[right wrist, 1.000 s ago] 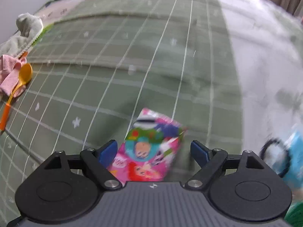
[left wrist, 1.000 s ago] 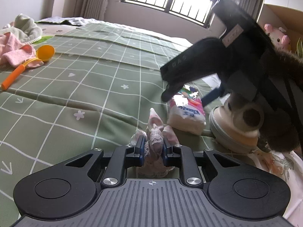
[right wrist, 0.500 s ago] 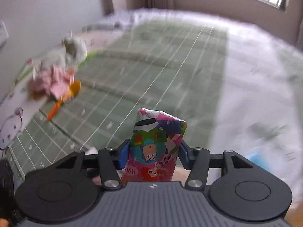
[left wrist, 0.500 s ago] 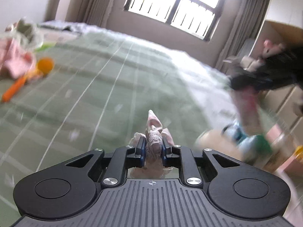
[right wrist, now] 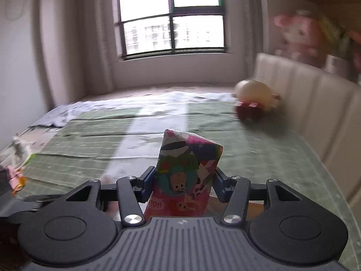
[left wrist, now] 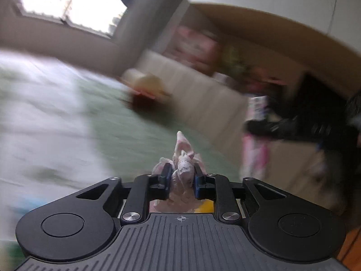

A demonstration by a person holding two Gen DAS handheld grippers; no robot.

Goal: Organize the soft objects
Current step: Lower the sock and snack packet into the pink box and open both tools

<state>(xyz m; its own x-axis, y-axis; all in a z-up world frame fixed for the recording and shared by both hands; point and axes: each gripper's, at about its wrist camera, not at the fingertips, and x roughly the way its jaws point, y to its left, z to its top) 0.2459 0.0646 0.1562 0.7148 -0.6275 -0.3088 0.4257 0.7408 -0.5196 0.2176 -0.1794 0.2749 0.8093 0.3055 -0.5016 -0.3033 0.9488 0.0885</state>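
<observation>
We had the left tool [left wrist: 180, 179] easing open around limp, light lace cloth [left wrist: 183, 169]; right tool [right wrist: 183, 186] clamped the squashy tissue pack [right wrist: 187, 176] mid-body.

A barred window [right wrist: 171, 22] lights the bedroom — pale curtains [right wrist: 94, 45] beside it. A cream padded headboard [right wrist: 315, 103] lines the right.
</observation>
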